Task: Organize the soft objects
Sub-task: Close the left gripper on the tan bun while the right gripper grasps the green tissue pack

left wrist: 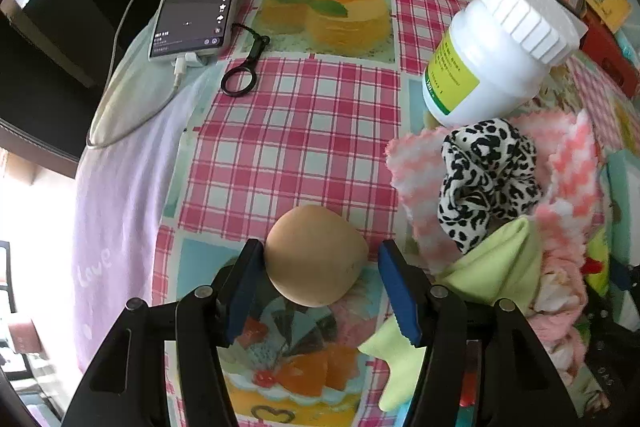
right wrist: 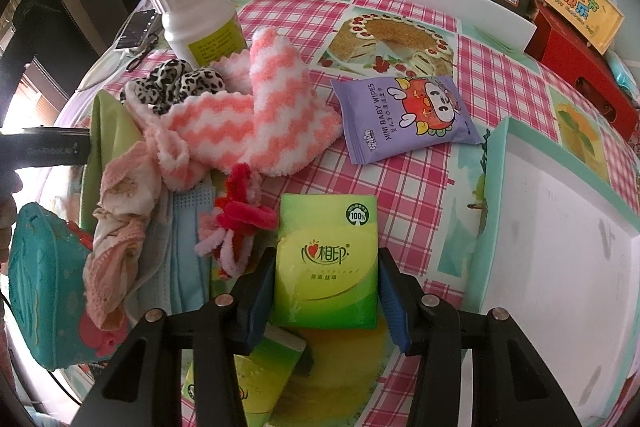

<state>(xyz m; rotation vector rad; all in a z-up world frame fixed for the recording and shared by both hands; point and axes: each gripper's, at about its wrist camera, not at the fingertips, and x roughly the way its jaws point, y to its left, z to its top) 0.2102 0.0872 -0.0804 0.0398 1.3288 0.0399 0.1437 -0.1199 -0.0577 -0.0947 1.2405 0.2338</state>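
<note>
The right gripper (right wrist: 326, 291) brackets the green tissue pack (right wrist: 326, 263), jaws apart at its long sides; the white box (right wrist: 560, 267) lies rightward. The left gripper (left wrist: 320, 267), also open, straddles a tan ball (left wrist: 316, 255) mid-worktop.

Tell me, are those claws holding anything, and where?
Left gripper: the tan ball sits between open fingers, unclamped. Right gripper straddles the green tissue pack's sides; grip unclear.
</note>
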